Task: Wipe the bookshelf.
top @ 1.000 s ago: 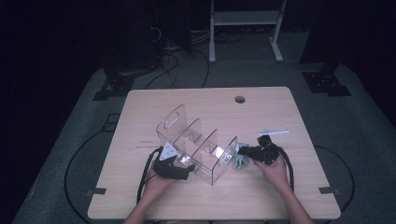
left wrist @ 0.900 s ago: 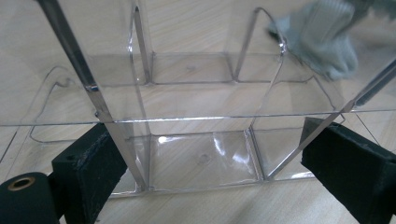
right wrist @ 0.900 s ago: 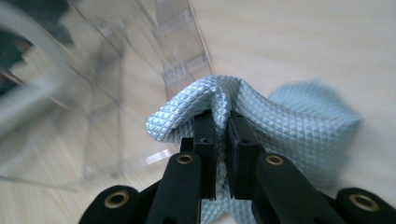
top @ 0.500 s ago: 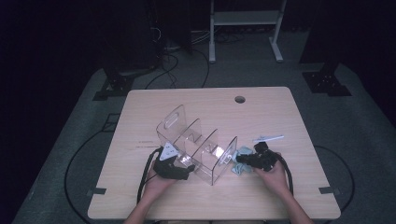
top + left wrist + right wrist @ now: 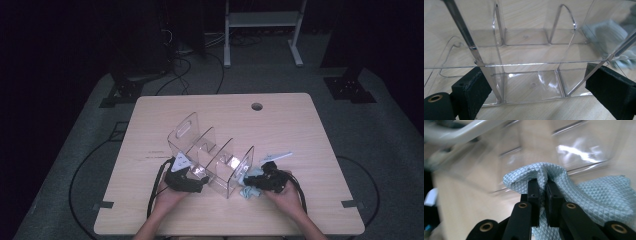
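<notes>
- Dark surroundings were seen around a pale wooden table [image 5: 310,125], with a white metal frame [image 5: 262,20] standing on the grey floor behind it.
- A clear plastic organiser [image 5: 210,160] with upright dividers was set on the near half of the table, its handle end pointing away from the person.
- The left gripper [image 5: 192,181] was held at the organiser's near left corner; in the left gripper view its jaws were spread to either side of the organiser [image 5: 529,62], one outside the left wall and one at the right, and whether the pads pressed on the plastic could not be told.
- The right gripper [image 5: 256,181] was held just beside the organiser's near right end.
- A light blue quilted cloth [image 5: 584,192] was pinched in a fold between the right gripper [image 5: 542,191]'s clenched jaws, the rest of it draped over the tabletop.
- That cloth [image 5: 248,189] was seen lying close against the organiser's right wall.
- A pale blue stick-like item [image 5: 277,156] lay on the table beyond the right hand.
</notes>
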